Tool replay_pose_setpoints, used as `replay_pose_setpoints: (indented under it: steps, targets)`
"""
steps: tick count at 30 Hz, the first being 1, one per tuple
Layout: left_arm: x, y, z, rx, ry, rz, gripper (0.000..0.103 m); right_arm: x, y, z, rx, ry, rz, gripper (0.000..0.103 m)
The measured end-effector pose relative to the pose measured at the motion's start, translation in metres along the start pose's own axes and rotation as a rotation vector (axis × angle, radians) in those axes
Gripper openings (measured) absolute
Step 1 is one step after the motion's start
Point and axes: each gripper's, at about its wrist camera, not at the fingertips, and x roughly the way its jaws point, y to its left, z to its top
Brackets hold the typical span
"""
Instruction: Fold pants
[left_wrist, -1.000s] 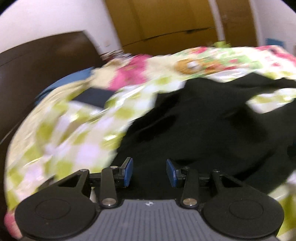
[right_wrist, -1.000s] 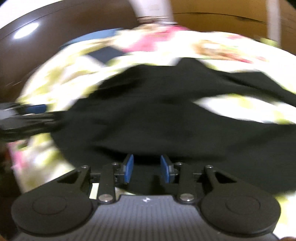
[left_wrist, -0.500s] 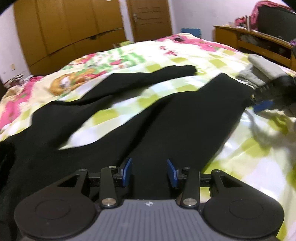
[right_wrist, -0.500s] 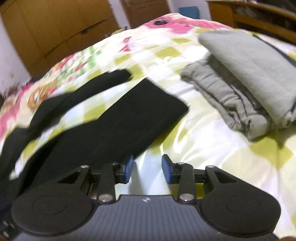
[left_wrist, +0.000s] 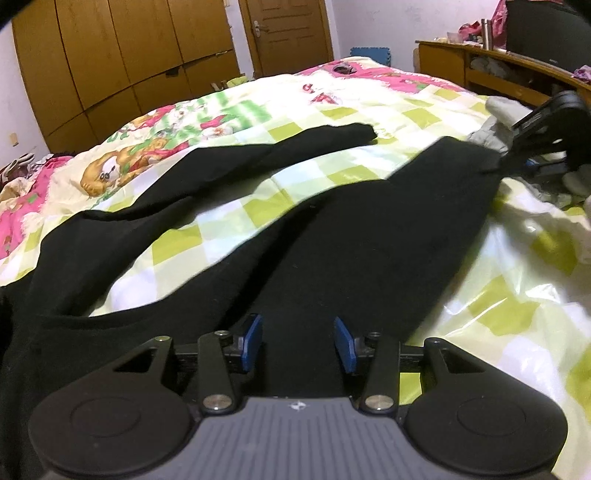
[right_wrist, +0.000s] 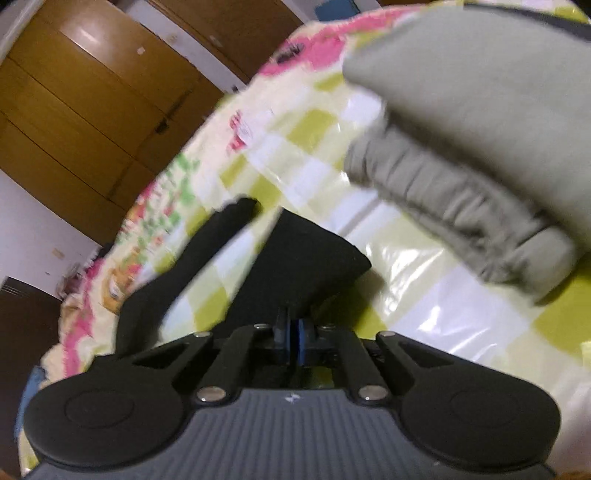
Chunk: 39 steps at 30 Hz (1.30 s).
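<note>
Black pants (left_wrist: 369, 229) lie spread on the flowered bed cover (left_wrist: 517, 295), the two legs parted and running away from me. My left gripper (left_wrist: 298, 343) hovers open low over the near leg, its blue pads (left_wrist: 253, 341) apart with black cloth under them. My right gripper (left_wrist: 515, 160) is at the far end of that leg, shut on the hem corner, which is drawn to a point. In the right wrist view the right gripper (right_wrist: 291, 332) has its pads together on the edge of the black pants (right_wrist: 295, 266). That view is tilted.
A folded pile of grey clothes (right_wrist: 461, 147) lies on the bed just right of the hem, also the grey clothes (left_wrist: 498, 110) behind the right gripper. Wooden wardrobes (left_wrist: 129, 55) and a door (left_wrist: 291, 33) stand beyond the bed, a low wooden cabinet (left_wrist: 480, 70) at right.
Both grippers swept from the pants' waist end along to the legs. The right gripper rolled over and closed on the near leg's hem. The left gripper stayed open.
</note>
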Motion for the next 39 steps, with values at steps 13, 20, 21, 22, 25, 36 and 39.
replay_pose_setpoints:
  steps: [13,20,21,22,25,36,39]
  targets:
    - [-0.014,0.012,-0.013,-0.019,-0.015,-0.043,0.063,-0.06,-0.001,-0.011,-0.263,-0.013,-0.328,0.016]
    - [-0.04,0.119,-0.02,-0.057,-0.063,0.126,0.064,-0.061,0.086,-0.031,-0.58,-0.023,-0.206,0.022]
    - [-0.04,0.135,-0.021,-0.058,-0.061,0.158,0.065,-0.049,0.103,-0.036,-0.624,0.006,-0.15,0.026]
    - [-0.039,0.154,-0.022,-0.057,-0.057,0.196,0.065,-0.031,0.121,-0.042,-0.67,0.04,-0.095,0.028]
    - [-0.034,0.205,-0.024,-0.063,-0.052,0.302,0.068,0.029,0.178,-0.066,-0.817,0.121,0.018,0.029]
    - [0.021,0.286,-0.032,-0.007,-0.061,0.58,0.074,0.174,0.312,-0.146,-1.114,0.246,0.247,0.034]
    - [0.027,0.319,-0.034,-0.016,-0.022,0.651,0.074,0.187,0.326,-0.15,-1.187,0.233,0.258,0.036]
